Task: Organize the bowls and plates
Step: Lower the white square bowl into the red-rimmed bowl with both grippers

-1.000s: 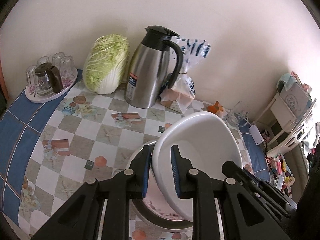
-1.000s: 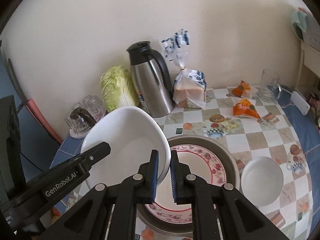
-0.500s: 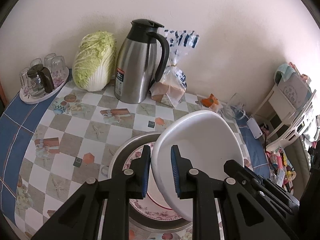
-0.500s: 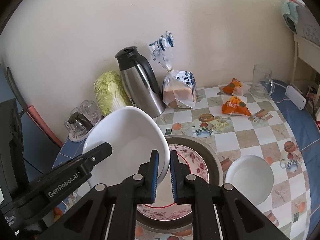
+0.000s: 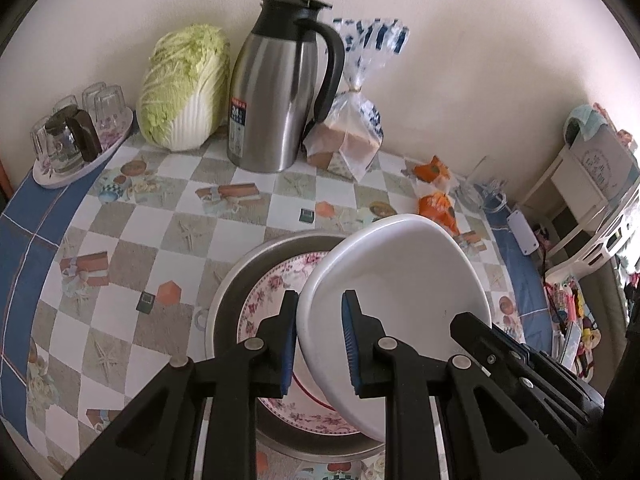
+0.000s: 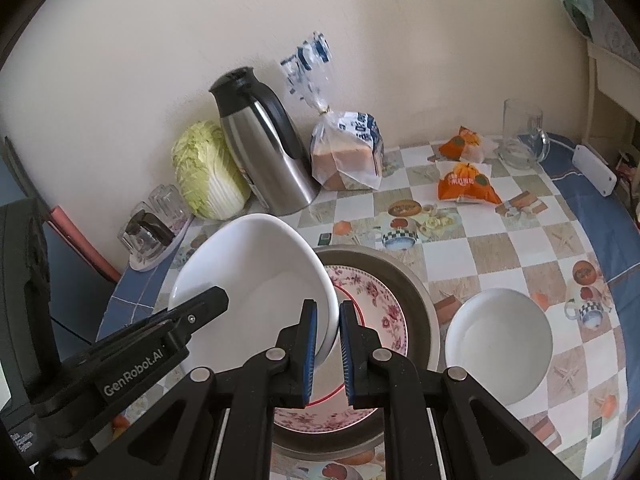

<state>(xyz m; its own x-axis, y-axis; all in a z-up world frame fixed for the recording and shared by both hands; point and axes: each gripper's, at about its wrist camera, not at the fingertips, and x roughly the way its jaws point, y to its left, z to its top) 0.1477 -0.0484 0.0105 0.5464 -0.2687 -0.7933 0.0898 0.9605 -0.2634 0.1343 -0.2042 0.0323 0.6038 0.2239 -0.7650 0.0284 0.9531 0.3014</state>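
White bowl (image 5: 400,280) held tilted above the metal basin (image 5: 236,280), gripped on two sides of its rim. Its lower edge is cut off behind the gripper bodies in both views, so whether it touches the floral plate (image 5: 272,292) lying in the basin cannot be told. Left gripper (image 5: 319,340): fingers nearly closed, one blue pad outside the wall and one inside, clamped on the rim. Right gripper (image 6: 328,344): fingers closed to a narrow slit with the opposite rim of the white bowl (image 6: 256,280) pinched between them (the wall is thin there). In the right wrist view the left gripper's arm crosses the bowl's left side and hides part of the rim. The basin (image 6: 420,300) sits on the checked counter (image 5: 120,220), with the plate (image 6: 380,304) flat inside it; much of the plate is covered by the bowl. A second white bowl (image 6: 500,344) stands upright on the counter just right of the basin, apart from it. Along the wall at the back: cabbage (image 5: 184,88), steel thermos jug (image 5: 276,96), bagged bread (image 5: 348,140), orange snack packets (image 6: 464,182), glass mug (image 6: 520,136). A tray of upturned glasses (image 5: 76,128) sits at the far left. None of these lies between the bowl and the basin.
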